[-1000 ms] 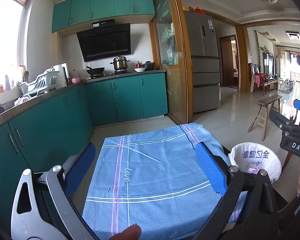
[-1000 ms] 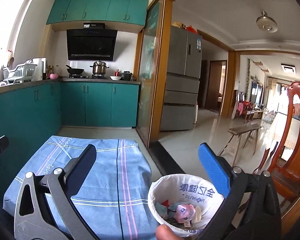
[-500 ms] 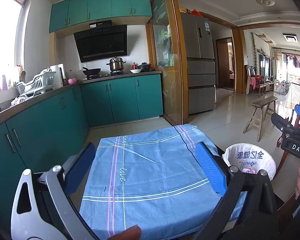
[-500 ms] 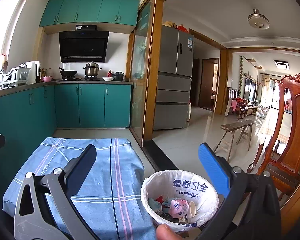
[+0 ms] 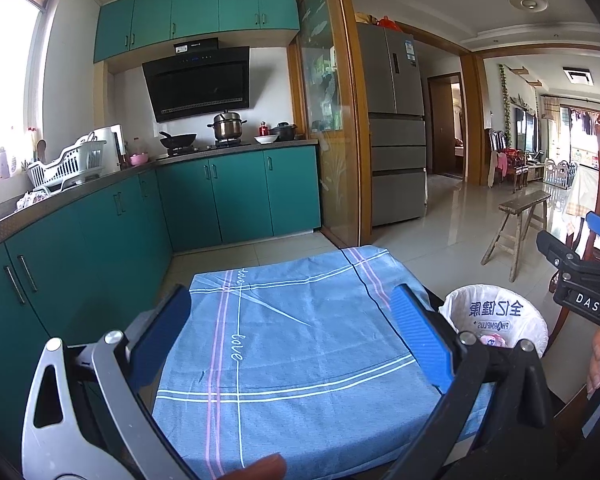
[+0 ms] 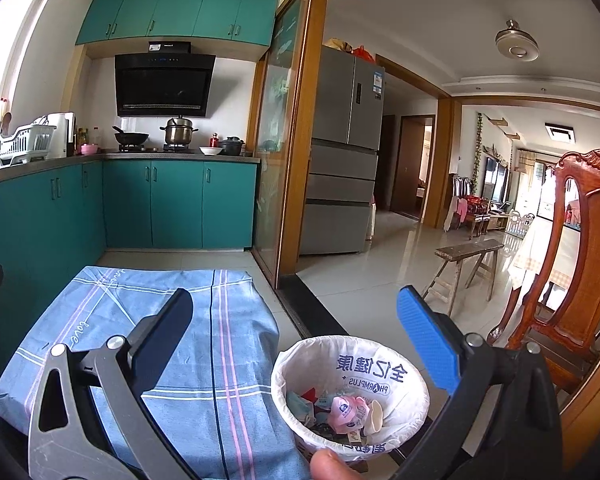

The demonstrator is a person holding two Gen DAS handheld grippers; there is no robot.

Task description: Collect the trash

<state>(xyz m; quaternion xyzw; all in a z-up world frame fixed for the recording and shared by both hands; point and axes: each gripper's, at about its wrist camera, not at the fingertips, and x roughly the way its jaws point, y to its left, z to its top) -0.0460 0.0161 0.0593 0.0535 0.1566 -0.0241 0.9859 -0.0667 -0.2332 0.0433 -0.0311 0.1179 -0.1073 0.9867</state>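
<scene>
Two hand-held grippers show, both released with blue pads spread wide and nothing between them: the left hand-held gripper (image 5: 290, 330) hangs above the blue cloth (image 5: 292, 344), the right hand-held gripper (image 6: 296, 338) above the cloth's right edge and the bin. One trash bin (image 6: 400, 364), lined with a white printed bag, stands just beside the right edge of the cloth-covered surface (image 6: 148, 308). Inside it lies a heap of crumpled trash (image 6: 340, 410), pink, white, teal and red pieces, too tangled to count. The cloth itself carries no loose item in either view.

One thumb tip intrudes at the bottom edge of each view. In the left wrist view the right hand-held gripper's black body sits at the far right, above the bin, and the left one's right pad hides part of the bin's rim.

Around: teal cabinets (image 6: 176, 204) along two walls, one range hood (image 5: 198, 82), one steel pot (image 6: 179, 132) and one wok (image 6: 131, 137) on the stove, one dish rack (image 5: 68, 166), one grey fridge (image 6: 344, 152), one wooden bench (image 6: 466, 264), and one carved wooden chair (image 6: 580, 248) close to the bin's right.
</scene>
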